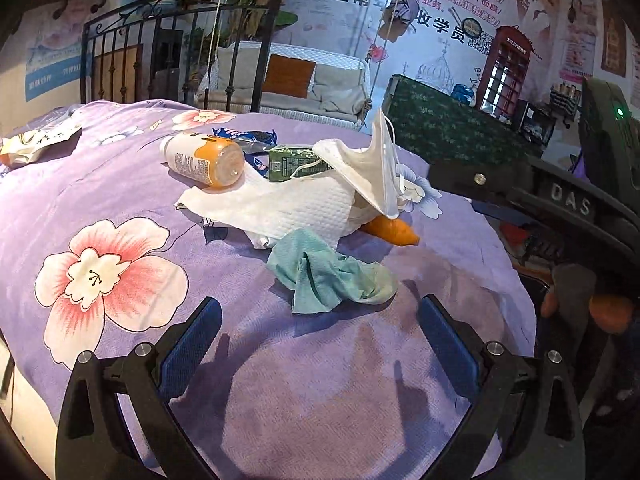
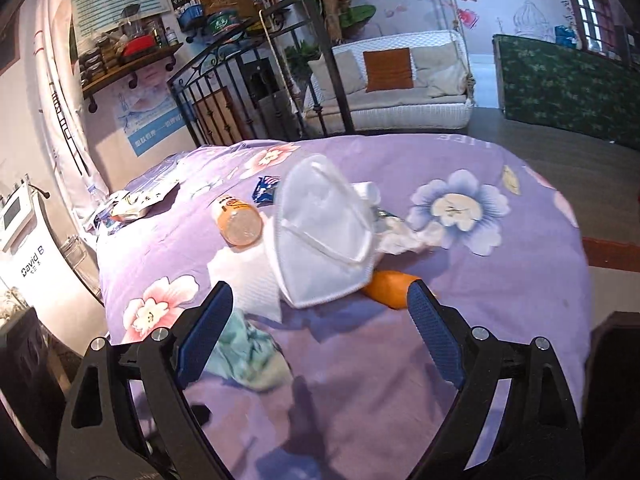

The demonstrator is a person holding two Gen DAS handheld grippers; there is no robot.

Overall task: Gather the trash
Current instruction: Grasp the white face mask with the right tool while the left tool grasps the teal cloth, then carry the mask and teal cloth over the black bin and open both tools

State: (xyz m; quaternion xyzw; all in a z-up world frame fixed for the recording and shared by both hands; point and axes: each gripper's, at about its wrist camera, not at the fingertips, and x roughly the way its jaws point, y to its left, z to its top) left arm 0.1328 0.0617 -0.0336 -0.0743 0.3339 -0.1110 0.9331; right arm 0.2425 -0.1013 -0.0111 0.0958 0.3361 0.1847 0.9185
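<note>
trash sat in a loose pile mid-bed on the purple floral bedspread (image 1: 120,184), with both grippers above the near edge.

left gripper (image 1: 320,332): jaws spread wide, nothing between the blue pads (image 1: 192,344), touching nothing. the crumpled teal cloth (image 1: 332,276) lay just ahead of the gap, not in it.

right gripper (image 2: 320,320): jaws also spread wide, empty. in its own view the left pad overlapped the teal cloth (image 2: 248,356) and the right fingertip overlapped the end of the orange carrot-like piece (image 2: 388,284); could not tell whether either was contact or just line of sight. from the left wrist view the right gripper body showed at the right edge, a hand (image 1: 588,304) on it.

counts in the pile:
- 1 white face mask (image 1: 368,168), propped up on top, ear loops loose
- 1 white paper towel (image 1: 280,204) spread flat under it
- 1 plastic bottle (image 1: 204,158) with orange label, on its side, base resting on the towel's edge
- 1 green carton (image 1: 292,162), partly under the mask
- 1 blue snack wrapper (image 1: 248,138) behind the bottle
- 1 teal cloth
- 1 orange carrot-like piece (image 1: 392,230), poking out from under the towel
- 1 crumpled white tissue (image 2: 404,236) right of the mask

well apart, at the far left edge of the bed: 1 yellow-white snack bag (image 1: 36,144).
</note>
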